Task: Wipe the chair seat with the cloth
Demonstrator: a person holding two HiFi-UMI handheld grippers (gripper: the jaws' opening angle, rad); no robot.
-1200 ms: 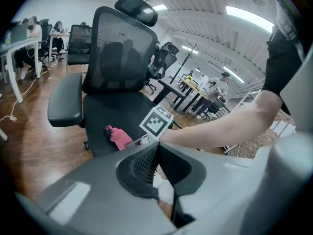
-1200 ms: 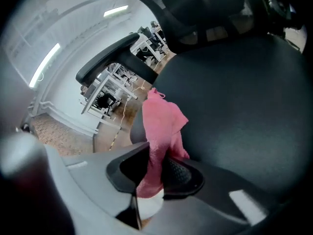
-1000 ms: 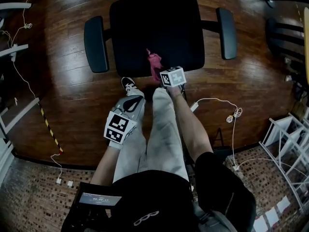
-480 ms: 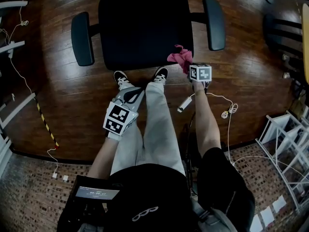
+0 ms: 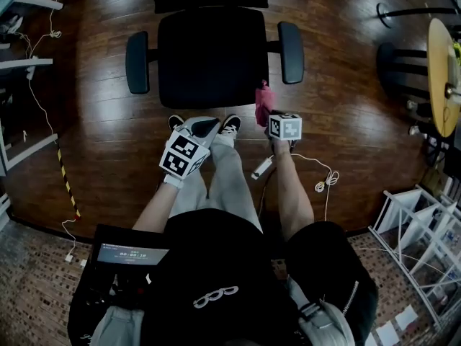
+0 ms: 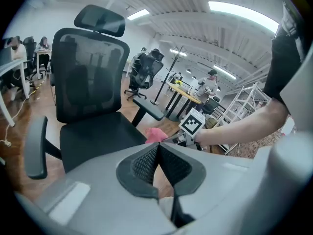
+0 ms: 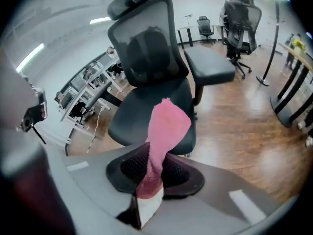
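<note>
Slippage is the main worry. The right gripper (image 7: 155, 163) has its fingers clenched on the lower end of the pink fleecy cloth (image 7: 166, 124), and most of the fabric stands loose above them. Seen from the head view, the cloth hangs in the air just off the near right corner of the black padded chair seat (image 5: 212, 56), over the dark wood floor (image 5: 346, 107), touching nothing. No wiping contact is made at this moment.

With so little fabric pinched, I judge that dragging it across the seat could pull it free, or let the bunched end fold under so that the hard fingers rub the upholstery instead of the cloth.

The left gripper (image 6: 157, 155) sits low by the person's knees with its fingers pressed together on nothing, well clear of the chair. Nothing steadies the chair, so a firm sideways stroke may swivel or push it away.

A white cable (image 5: 261, 168) lies on the floor beside the person's feet and could snag a step.
</note>
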